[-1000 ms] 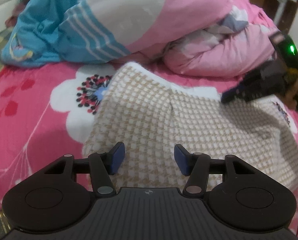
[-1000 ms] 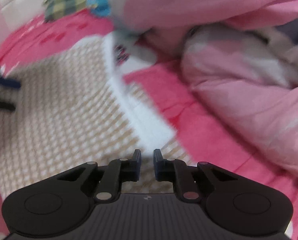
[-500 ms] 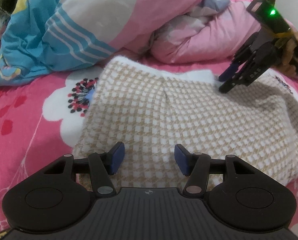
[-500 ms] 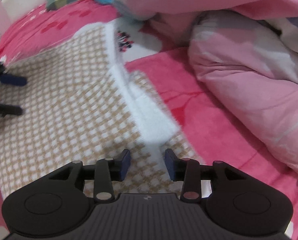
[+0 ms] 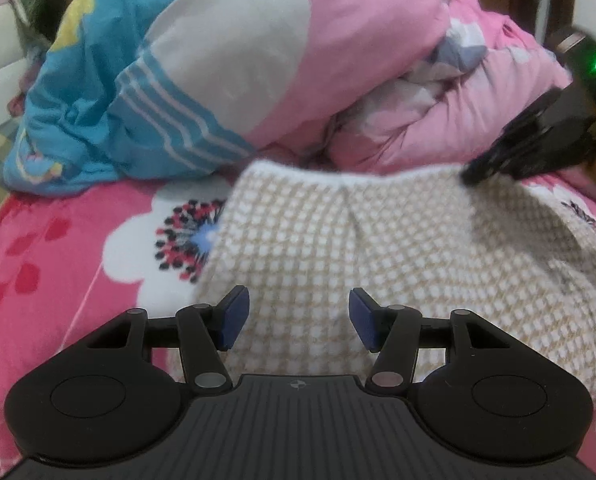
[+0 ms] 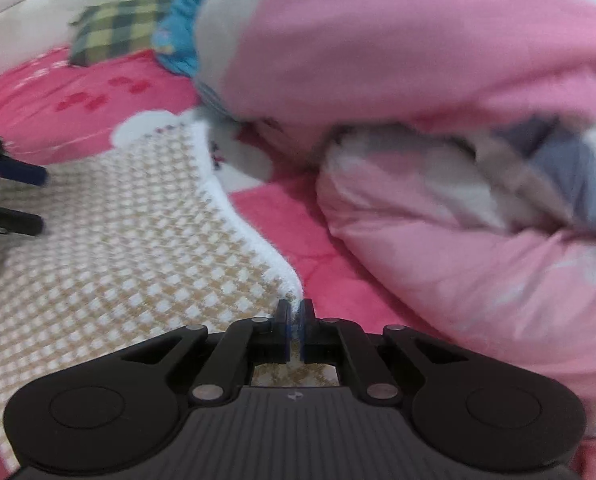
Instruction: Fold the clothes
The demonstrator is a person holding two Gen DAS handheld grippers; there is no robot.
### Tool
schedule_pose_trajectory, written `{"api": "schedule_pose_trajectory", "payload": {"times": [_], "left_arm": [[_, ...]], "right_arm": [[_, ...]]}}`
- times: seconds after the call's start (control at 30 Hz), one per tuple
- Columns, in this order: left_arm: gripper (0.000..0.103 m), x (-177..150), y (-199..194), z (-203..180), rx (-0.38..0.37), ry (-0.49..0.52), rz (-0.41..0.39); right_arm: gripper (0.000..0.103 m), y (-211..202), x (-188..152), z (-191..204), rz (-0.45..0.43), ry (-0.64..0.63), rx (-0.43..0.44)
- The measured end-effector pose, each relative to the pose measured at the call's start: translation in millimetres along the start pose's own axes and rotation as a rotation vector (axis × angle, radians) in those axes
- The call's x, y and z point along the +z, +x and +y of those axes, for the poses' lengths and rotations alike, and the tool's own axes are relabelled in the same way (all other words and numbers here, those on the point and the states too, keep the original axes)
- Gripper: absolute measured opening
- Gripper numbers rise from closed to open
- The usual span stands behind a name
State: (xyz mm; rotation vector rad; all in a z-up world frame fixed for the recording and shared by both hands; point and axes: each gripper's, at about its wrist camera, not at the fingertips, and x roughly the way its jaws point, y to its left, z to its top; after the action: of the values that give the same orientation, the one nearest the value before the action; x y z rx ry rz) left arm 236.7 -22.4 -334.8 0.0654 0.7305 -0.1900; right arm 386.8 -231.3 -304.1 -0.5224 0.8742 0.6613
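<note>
A beige-and-white checked knit garment (image 5: 378, 264) lay spread on the pink flower-printed bedsheet (image 5: 58, 240), just in front of a bunched pink, white and blue quilt (image 5: 258, 60). The right tool (image 6: 294, 326) was clamped on the garment's white-trimmed edge (image 6: 258, 240). The left tool (image 5: 298, 314) hung half open above the cloth, gripping nothing.

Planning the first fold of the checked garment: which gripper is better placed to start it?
Probably the right gripper: it is shut on the checked garment's white edge. The left gripper hangs open above the fabric, gripping nothing.
</note>
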Motion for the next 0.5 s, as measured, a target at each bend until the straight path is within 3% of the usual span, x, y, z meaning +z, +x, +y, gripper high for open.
{"api": "schedule_pose_trajectory", "payload": {"times": [0.07, 0.2, 0.27, 0.3, 0.33, 0.43, 0.5], "left_arm": [[0.056, -4, 11, -5, 0.0, 0.042, 0.031], [0.057, -20, 35, -10, 0.04, 0.09, 0.099], [0.058, -19, 36, -8, 0.037, 0.082, 0.101], [0.058, -18, 36, -6, 0.035, 0.077, 0.105], [0.058, -17, 37, -5, 0.033, 0.071, 0.109], [0.059, -18, 37, -4, 0.031, 0.069, 0.113], [0.059, -17, 38, -5, 0.031, 0.072, 0.116]], "right_arm": [[0.003, 25, -8, 2, 0.018, -0.006, -0.036], [0.006, 46, -18, -11, -0.004, 0.131, -0.037], [0.014, 31, -21, -35, -0.042, 0.292, 0.019], [0.026, 18, -26, -49, -0.078, 0.362, 0.038], [0.031, 5, -31, -61, -0.11, 0.421, 0.044], [0.033, -40, -50, -92, -0.155, 0.536, -0.109], [0.033, -68, -71, -115, -0.16, 0.64, -0.139]]}}
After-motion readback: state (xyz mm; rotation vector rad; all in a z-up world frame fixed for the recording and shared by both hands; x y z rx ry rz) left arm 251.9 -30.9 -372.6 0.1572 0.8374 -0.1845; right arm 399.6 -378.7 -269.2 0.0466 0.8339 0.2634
